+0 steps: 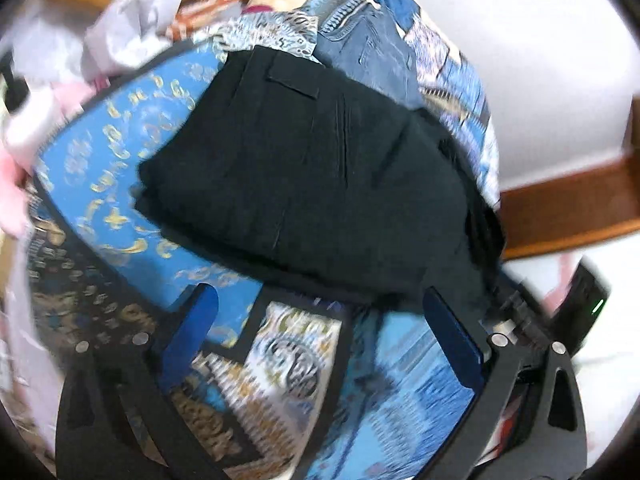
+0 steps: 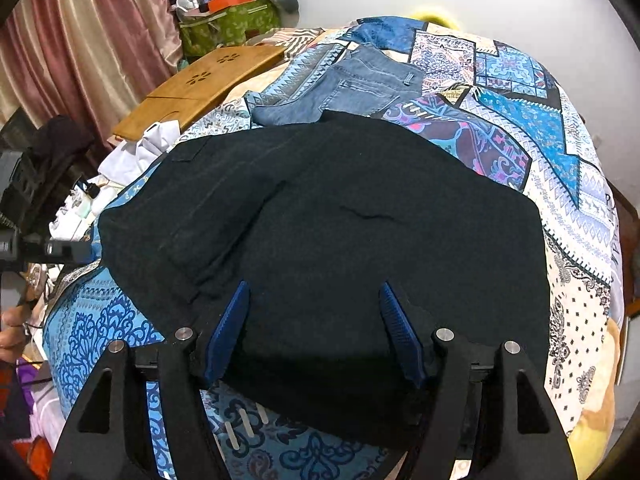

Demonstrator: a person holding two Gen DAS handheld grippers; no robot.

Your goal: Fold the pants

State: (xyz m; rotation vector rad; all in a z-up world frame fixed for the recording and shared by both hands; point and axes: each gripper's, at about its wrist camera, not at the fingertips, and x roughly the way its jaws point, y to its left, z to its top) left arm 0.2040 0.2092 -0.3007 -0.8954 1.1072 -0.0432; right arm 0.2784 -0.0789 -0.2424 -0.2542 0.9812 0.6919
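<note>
- You had no readable text, label, brand or number in either view.
- The letter-like marks at the bedspread point(image 2: 608, 216) edge were too small and bent for you to make out.

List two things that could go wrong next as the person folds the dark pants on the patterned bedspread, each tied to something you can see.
1. The blue jeans lie against the far edge of the dark pants; a fold that way could drag them along.
2. The right gripper has open jaws low over the near edge, so it may pinch the patterned bedspread too.
</note>
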